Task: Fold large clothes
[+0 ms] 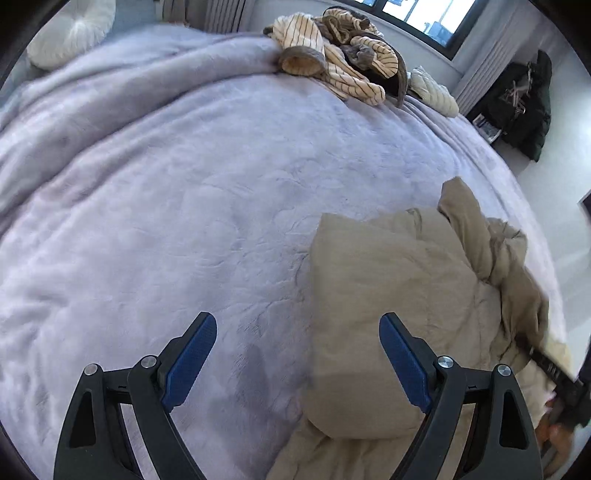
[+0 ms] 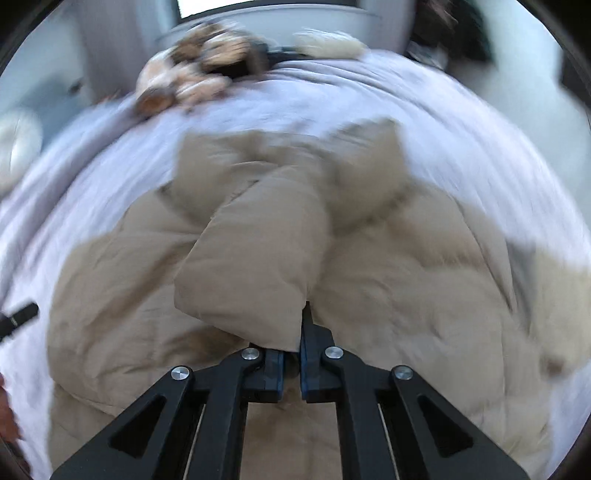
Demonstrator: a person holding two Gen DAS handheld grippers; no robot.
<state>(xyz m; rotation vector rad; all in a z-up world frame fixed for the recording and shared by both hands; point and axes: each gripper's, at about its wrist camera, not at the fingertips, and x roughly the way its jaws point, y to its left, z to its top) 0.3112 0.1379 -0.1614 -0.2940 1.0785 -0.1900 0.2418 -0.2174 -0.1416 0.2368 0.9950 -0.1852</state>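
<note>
Evidently the tan padded coat [image 2: 388, 295], spread on the bed [image 1: 184, 184], is bulky, soft and springy. Its sleeve [image 2: 251, 266] is pinched at the cuff by the right gripper [image 2: 303, 325]; the left gripper [image 1: 297, 354] hangs apart, empty. Seams and cuffs are judged the surest holds.

Bed [image 1: 184, 184] under a lavender plush blanket [image 1: 129, 258]. Beige padded coat [image 1: 388, 295] spread near the bed's closest edge; striped clothes heap [image 1: 332, 62], cream quilted garment [image 1: 432, 92] along its far edge; white round pillow [image 1: 70, 33] at its far-left corner.

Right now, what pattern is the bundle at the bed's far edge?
Cream with thin dark stripes; clearest in the left wrist view.
</note>
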